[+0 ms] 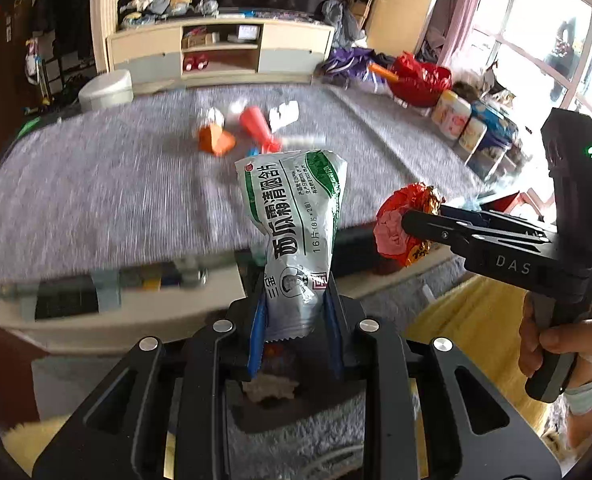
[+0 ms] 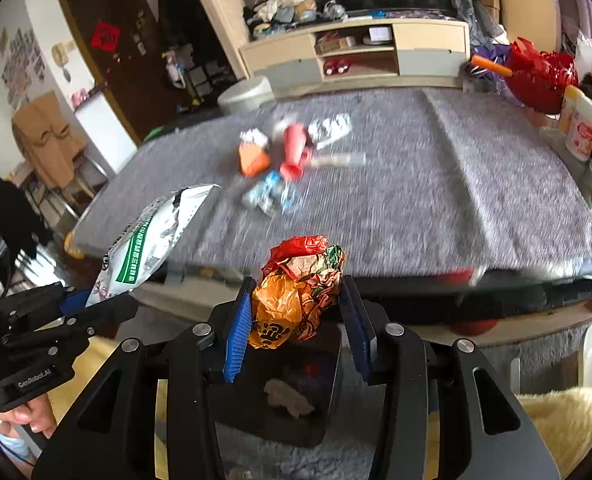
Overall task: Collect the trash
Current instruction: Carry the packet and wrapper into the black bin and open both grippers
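While both grippers hang off the near edge of the grey-clothed table (image 2: 436, 184), the left gripper (image 1: 296, 320) pinches a white-green sachet (image 1: 296, 216) printed "16" and the right gripper (image 2: 296, 320), marked "DAS", pinches a crumpled red-orange wrapper (image 2: 300, 288). Below sits a dark bin (image 2: 328, 360); more litter (image 2: 292, 152) lies mid-table.

Both tools are matte black with blue ribbed pads lining the fingers and round silver screws on the linkage arms. The right claw (image 1: 406, 222) bears white "DAS" lettering and a green light on its handle. The left claw (image 2: 96, 300) reads "GenRobot.AI". The right hand (image 1: 552, 344) shows bare skin and a pale cuff.
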`<state>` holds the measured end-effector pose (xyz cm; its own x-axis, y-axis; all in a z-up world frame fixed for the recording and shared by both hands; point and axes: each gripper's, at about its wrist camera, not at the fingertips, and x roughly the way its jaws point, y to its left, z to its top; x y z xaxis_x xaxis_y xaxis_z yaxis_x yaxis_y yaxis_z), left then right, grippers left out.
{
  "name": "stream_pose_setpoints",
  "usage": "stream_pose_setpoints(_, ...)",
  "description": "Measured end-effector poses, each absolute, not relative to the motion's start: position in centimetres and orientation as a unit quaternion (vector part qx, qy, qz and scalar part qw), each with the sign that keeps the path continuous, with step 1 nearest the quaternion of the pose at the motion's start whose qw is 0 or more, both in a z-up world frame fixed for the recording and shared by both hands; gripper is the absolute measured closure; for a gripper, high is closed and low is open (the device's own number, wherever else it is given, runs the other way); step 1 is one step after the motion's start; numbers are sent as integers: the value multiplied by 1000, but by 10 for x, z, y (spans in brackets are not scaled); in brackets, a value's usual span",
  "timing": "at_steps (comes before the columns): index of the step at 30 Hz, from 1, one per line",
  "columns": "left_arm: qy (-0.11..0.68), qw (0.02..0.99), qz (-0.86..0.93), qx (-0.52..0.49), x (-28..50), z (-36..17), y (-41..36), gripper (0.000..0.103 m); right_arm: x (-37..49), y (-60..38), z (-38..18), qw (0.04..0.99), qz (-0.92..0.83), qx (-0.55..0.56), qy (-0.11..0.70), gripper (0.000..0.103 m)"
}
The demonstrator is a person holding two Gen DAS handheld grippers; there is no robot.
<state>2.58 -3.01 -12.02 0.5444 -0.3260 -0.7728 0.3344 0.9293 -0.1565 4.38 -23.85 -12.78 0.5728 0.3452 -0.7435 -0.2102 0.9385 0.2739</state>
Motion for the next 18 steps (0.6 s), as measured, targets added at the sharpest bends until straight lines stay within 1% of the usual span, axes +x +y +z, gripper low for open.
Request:
stream_pose_setpoints(8,496,850,-175,-4,4,-187,-15,79,27,-217,-180,857,158,59,487,59)
stream_pose_setpoints(18,559,814,-158,-9,9,-247,-15,79,25,-199,-240,823,156,57,543,59)
